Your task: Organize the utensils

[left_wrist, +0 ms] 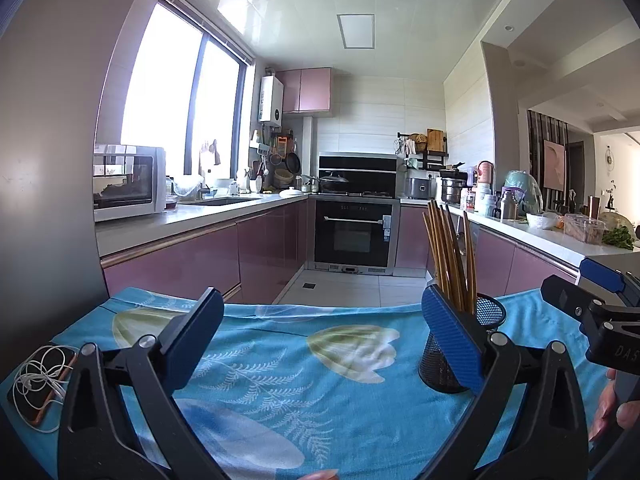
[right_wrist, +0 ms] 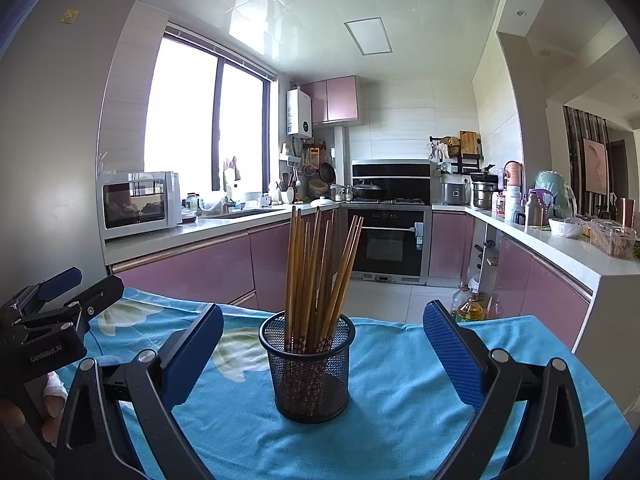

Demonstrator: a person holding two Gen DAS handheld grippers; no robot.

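- A dark smartphone in an orange case (left_wrist: 42, 390) lies at the far left edge of the table, with tangled white wired earphones (left_wrist: 38, 376) on top of it.
- A bright blue cloth printed with pale flowers and white fern leaves (left_wrist: 280, 380) covers the table, and everything named here rests on it.
- The left gripper (left_wrist: 322, 340), black-framed with blue textured pads, hovers low over the cloth with its jaws spread wide and nothing between them.
- A black wire-mesh cylindrical holder (right_wrist: 307, 368) stands upright on the cloth; in the right wrist view it sits centred ahead of the right gripper's fingers, and in the left wrist view it appears just behind the left gripper's right pad, partly hidden by it.
- A bundle of brown wooden chopsticks with patterned lower ends (right_wrist: 320, 272) stands in the holder, fanning out slightly and leaning against its rim.
- The right gripper (right_wrist: 323, 352) is also wide open and empty, its pads well apart on either side of the holder without touching it.
- A hand (left_wrist: 612, 408) grips the right gripper's handle at the right edge of the left wrist view.
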